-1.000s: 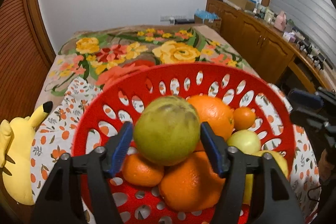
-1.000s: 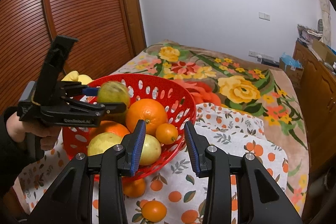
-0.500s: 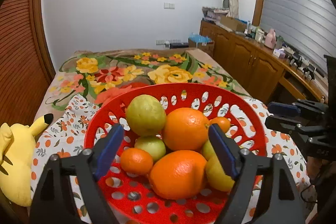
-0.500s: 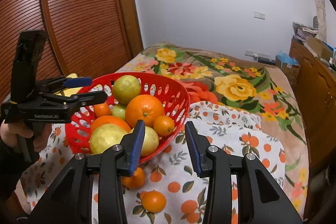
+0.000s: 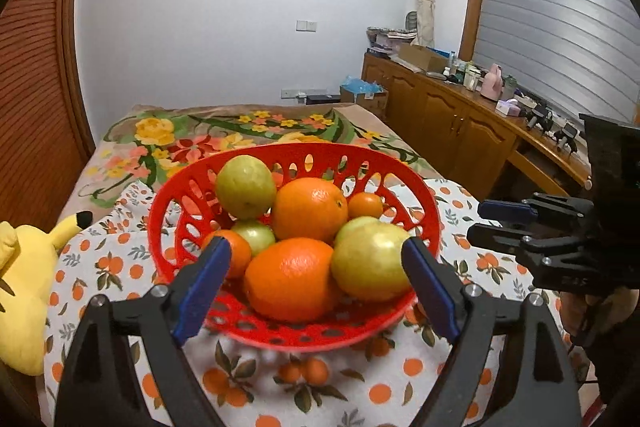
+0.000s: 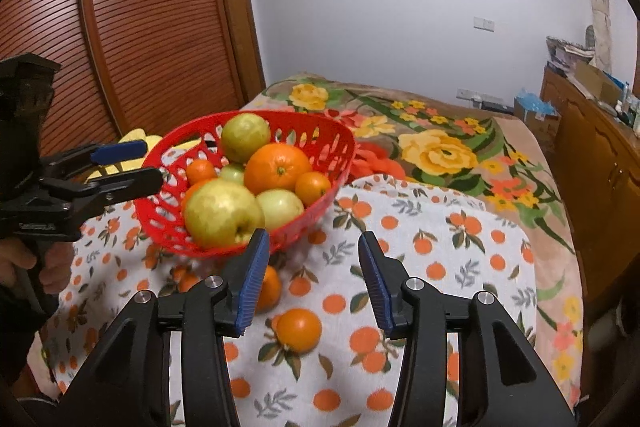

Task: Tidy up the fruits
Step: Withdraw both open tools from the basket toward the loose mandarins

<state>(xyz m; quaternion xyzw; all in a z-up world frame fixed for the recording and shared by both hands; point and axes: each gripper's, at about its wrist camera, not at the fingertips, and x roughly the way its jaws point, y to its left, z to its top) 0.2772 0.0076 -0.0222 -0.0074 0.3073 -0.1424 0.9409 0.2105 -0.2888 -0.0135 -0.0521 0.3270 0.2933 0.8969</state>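
Red plastic basket [image 5: 420, 199] on orange-print cloth [image 6: 460, 227], piled with fruit: green guava [image 5: 245, 186] on top at the back, big orange [image 5: 309, 209] beside it. Left gripper [image 5: 316, 287] spread wide, empty, just in front of basket. Right gripper [image 6: 314, 283] open, empty, hovering beside basket over the cloth. Two loose tangerines near basket: one [image 6: 299, 329] between right fingers, other [image 6: 269, 287] partly behind the left finger.

Left gripper [image 5: 316, 281]: my view shows jaws spread wide, nothing between blue pads [image 5: 202, 285], held level and low. Right gripper [image 6: 312, 279]: jaws parted, empty, angled slightly downward. Bare hand [image 6: 24, 263] wraps left gripper's handle at frame edge in right wrist view.
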